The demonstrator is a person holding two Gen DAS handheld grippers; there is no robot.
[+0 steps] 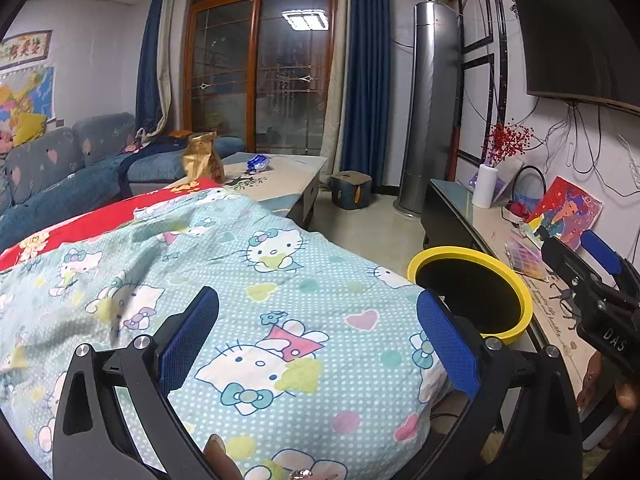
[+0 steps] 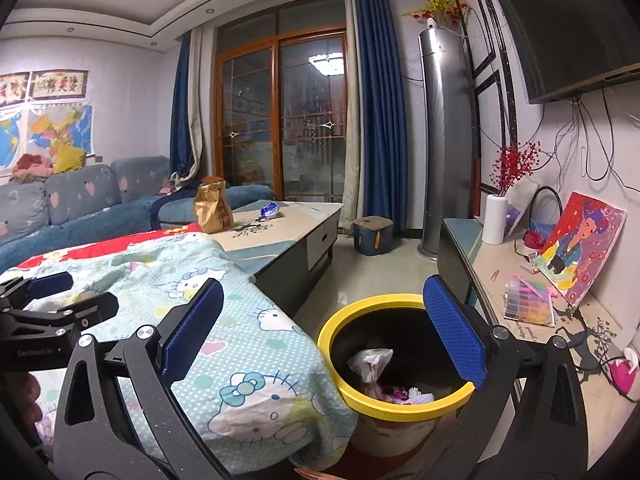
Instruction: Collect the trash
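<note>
our left gripper hangs over the cartoon-print blanket, jaws spread wide and holding nothing. our right gripper is likewise spread and empty, above the yellow-rimmed bin beside the blanket, where a crumpled clear bag and other scraps lie. farther off on the bench stand a gold snack bag and a blue wrapper.

cartoon quilt; sofa; curtains
</note>
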